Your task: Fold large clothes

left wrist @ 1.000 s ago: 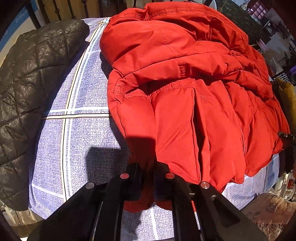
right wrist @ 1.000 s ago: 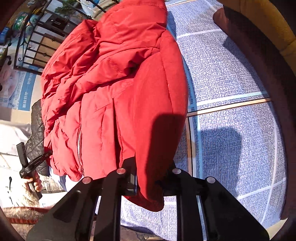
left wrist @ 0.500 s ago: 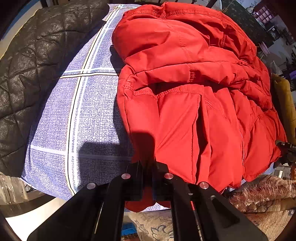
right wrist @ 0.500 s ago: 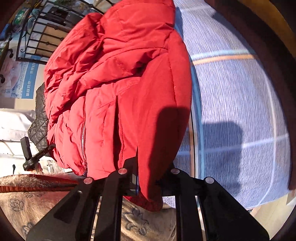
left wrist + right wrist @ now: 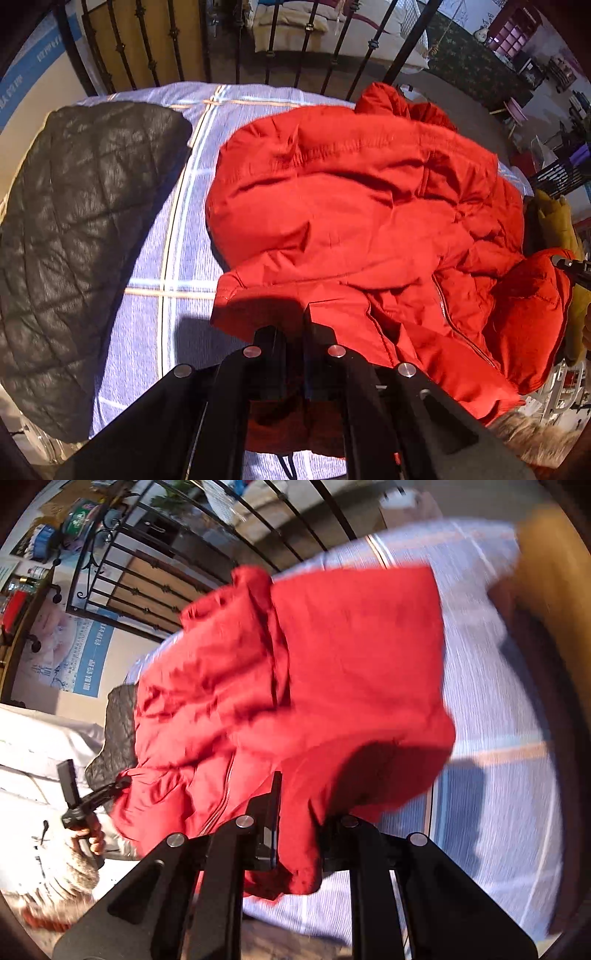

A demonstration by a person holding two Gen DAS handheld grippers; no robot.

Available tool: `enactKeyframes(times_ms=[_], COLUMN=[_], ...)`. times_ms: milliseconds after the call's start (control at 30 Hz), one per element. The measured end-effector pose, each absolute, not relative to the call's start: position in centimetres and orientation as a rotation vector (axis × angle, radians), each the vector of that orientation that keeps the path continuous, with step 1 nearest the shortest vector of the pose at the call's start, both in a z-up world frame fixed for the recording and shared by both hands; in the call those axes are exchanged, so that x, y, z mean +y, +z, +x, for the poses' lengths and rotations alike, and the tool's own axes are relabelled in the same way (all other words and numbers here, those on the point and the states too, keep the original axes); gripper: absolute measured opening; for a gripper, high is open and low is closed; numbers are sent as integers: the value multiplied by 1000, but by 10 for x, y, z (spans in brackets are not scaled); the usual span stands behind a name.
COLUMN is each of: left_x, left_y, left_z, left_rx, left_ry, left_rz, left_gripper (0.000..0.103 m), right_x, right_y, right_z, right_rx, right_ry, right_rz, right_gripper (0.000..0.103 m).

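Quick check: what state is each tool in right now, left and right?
Left tool: closed on the hem of the red jacket.
Right tool: closed on a thicker bunch of the same jacket's hem.

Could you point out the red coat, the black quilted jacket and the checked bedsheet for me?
red coat (image 5: 351, 206): left wrist view, on its puffy back panel.
black quilted jacket (image 5: 74, 240): left wrist view, middle of its quilting.
checked bedsheet (image 5: 491, 775): right wrist view, bare patch beside the coat.
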State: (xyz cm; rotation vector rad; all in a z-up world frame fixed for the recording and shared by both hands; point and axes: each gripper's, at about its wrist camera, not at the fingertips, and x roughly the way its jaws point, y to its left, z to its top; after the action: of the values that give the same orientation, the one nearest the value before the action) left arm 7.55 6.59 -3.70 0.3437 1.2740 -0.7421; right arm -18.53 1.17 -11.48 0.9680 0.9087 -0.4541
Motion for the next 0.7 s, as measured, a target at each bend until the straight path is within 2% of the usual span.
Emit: enactKeyframes(times_ms=[267, 567, 700], left_x=[27, -3, -27], left_y=[-11, 7, -4], left_z=[113, 170, 197], left_rx=[1198, 1192, 1214], left_ry=[-735, -721, -681], left_rz=[322, 235, 222], left_gripper=[6, 6, 6], right_x=[-47, -111, -133], right_y=[-79, -83, -87], right_z=[-166, -151, -129], right_rx=[839, 662, 653], right_ry=[-529, -536, -579], right_rz=[916, 1248, 1262], right_gripper=[15, 15, 15])
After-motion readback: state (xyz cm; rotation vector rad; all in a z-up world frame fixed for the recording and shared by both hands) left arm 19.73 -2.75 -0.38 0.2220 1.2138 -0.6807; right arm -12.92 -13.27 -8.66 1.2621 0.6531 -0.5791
